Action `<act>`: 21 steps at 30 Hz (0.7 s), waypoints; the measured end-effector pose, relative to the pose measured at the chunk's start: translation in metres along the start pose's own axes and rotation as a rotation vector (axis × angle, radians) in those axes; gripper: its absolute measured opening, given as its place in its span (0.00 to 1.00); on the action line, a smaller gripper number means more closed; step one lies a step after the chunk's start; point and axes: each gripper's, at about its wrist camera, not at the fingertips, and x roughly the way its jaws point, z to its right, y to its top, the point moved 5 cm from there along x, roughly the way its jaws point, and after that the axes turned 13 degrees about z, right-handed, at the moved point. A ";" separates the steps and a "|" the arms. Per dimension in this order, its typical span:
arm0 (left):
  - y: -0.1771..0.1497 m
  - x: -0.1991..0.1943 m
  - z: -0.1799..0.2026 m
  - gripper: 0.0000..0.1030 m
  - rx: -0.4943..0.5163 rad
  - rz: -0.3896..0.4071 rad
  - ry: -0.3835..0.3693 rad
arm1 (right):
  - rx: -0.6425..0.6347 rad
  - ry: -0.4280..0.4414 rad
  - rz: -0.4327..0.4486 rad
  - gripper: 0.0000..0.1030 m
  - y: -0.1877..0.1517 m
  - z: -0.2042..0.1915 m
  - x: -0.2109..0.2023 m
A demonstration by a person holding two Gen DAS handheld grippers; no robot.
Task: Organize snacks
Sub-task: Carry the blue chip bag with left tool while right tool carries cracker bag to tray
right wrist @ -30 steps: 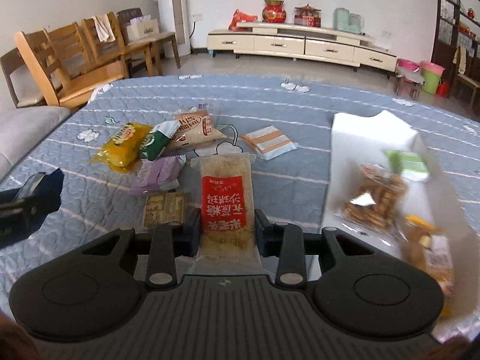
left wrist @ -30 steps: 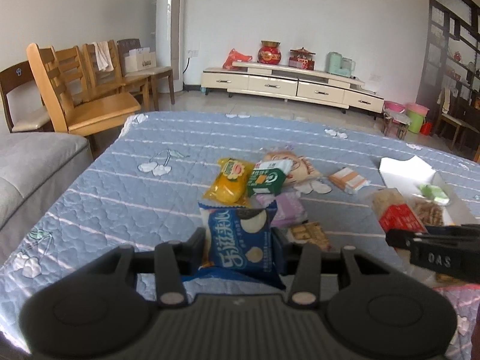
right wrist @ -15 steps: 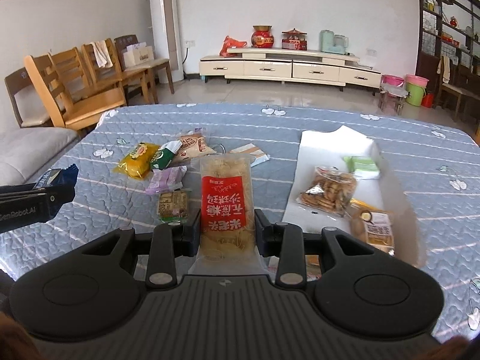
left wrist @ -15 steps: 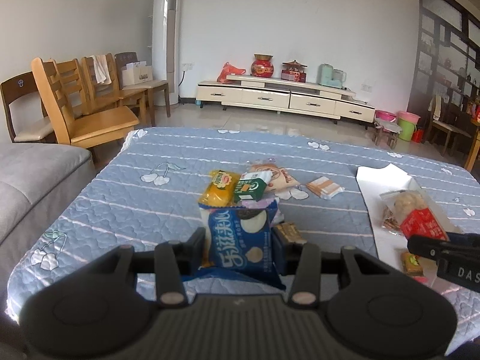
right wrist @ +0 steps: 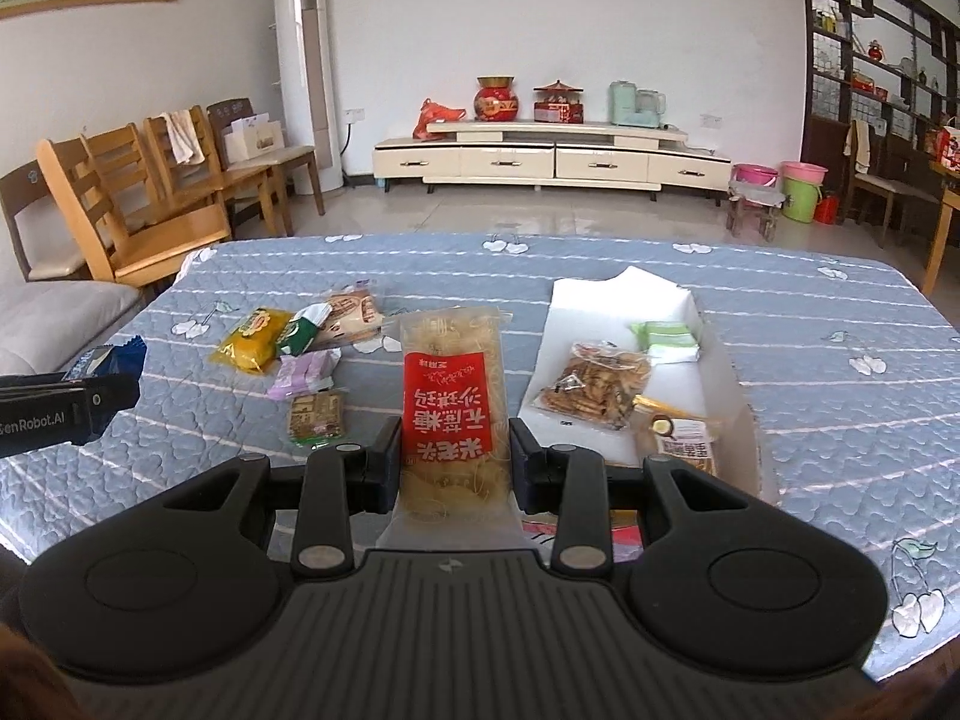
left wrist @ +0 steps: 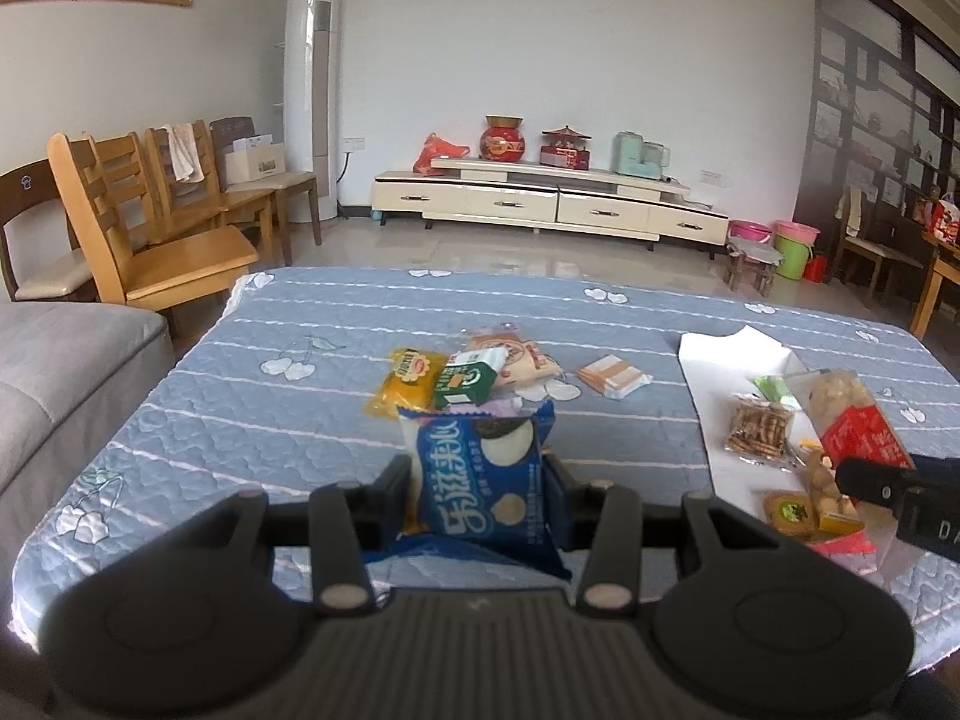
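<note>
Over the near edge of the quilted blue table I am holding both grippers up. My left gripper is clamping a blue cookie packet; my right gripper is clamping a clear packet with a red label. Loose snacks are lying left of centre: a yellow packet, a green one, a purple one. More packets are sitting in the white box to the right.
</note>
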 end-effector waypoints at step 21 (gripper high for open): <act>-0.006 0.000 0.027 0.43 0.027 -0.024 -0.057 | 0.038 -0.072 0.032 0.42 0.001 0.022 -0.013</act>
